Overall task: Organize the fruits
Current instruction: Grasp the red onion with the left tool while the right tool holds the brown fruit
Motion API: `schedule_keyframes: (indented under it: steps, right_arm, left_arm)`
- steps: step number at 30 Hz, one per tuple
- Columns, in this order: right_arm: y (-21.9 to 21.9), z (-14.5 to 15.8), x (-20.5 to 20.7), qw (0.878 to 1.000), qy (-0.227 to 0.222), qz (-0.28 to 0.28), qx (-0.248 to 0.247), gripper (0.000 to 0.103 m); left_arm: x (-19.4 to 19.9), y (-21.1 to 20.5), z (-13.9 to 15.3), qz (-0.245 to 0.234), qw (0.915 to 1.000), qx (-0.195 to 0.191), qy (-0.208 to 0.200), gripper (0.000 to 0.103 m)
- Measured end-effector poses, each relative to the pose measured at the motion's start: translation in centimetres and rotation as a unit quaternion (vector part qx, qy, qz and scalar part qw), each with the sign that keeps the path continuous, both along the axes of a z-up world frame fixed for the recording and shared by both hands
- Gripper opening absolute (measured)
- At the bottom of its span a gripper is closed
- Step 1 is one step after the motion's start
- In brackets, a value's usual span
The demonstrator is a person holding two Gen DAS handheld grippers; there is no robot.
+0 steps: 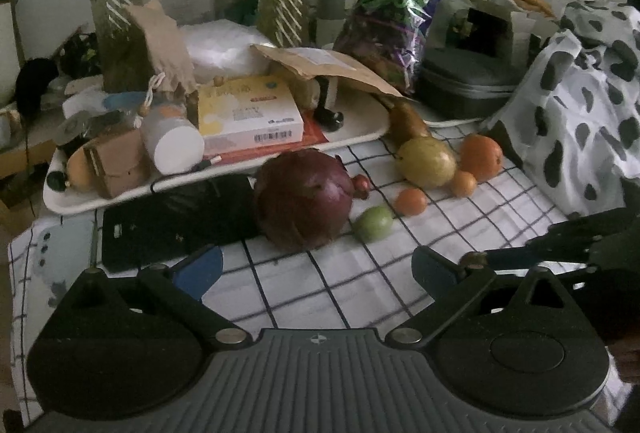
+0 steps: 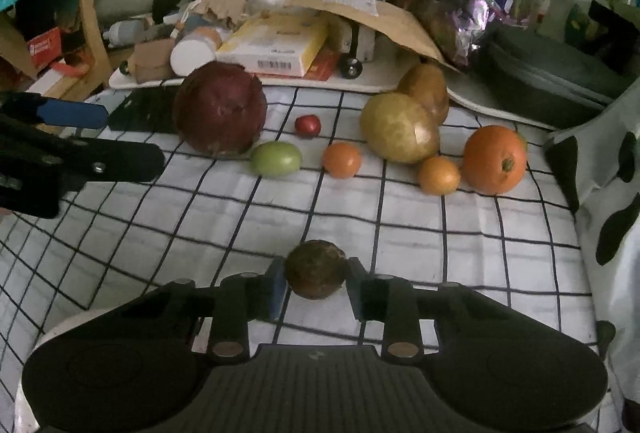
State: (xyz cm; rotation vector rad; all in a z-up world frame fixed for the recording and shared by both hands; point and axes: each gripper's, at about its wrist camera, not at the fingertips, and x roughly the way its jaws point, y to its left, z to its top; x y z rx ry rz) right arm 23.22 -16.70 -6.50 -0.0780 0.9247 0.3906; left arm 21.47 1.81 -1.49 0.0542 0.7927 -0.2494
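Fruits lie in a loose row on the checked cloth (image 2: 360, 225): a large dark red round one (image 2: 220, 109) (image 1: 304, 199), a green one (image 2: 276, 159) (image 1: 374, 223), a tiny red one (image 2: 308, 125), a small orange one (image 2: 342, 159) (image 1: 411, 201), a big yellow-green one (image 2: 400, 127) (image 1: 426, 161), a brown pear (image 2: 426, 87), another small orange one (image 2: 439, 175) and a big orange (image 2: 495, 159) (image 1: 480, 157). My right gripper (image 2: 316, 277) is shut on a small brown round fruit (image 2: 316, 269), near the cloth. My left gripper (image 1: 316, 269) is open and empty, in front of the dark red fruit.
A white tray (image 1: 352, 137) of boxes, a bottle and paper bags stands behind the fruits. A black flat object (image 1: 172, 221) lies left of the red fruit. A grey case (image 2: 548, 73) and a black-spotted cloth (image 1: 580, 105) are at the right. Plants stand at the back.
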Motion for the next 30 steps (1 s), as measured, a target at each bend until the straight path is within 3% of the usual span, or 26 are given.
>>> schedule_keyframes:
  steps: [10,20,24,30]
  right_arm:
    - [-0.3,0.3,1.9,1.0,-0.005,0.004,0.006,0.033]
    - [-1.0,0.2,3.3,1.0,-0.003,0.0,0.008,0.033]
    - [-1.1,0.1,3.5,1.0,-0.002,0.003,0.008,0.033]
    - [-1.2,0.2,3.3,1.0,-0.002,0.006,0.007,0.033]
  left_arm:
    - [3.4,0.1,-1.5,-0.008,0.9996,-0.014,-0.025,0.102]
    - [6.2,-1.4,-3.7,-0.019,0.9994,0.01,-0.026,0.101]
    - [6.8,-1.3,-3.6,-0.007,0.9996,0.013,-0.026,0.076]
    - [7.1,-0.8,-3.2,0.005,0.9999,-0.002,-0.011,0.069]
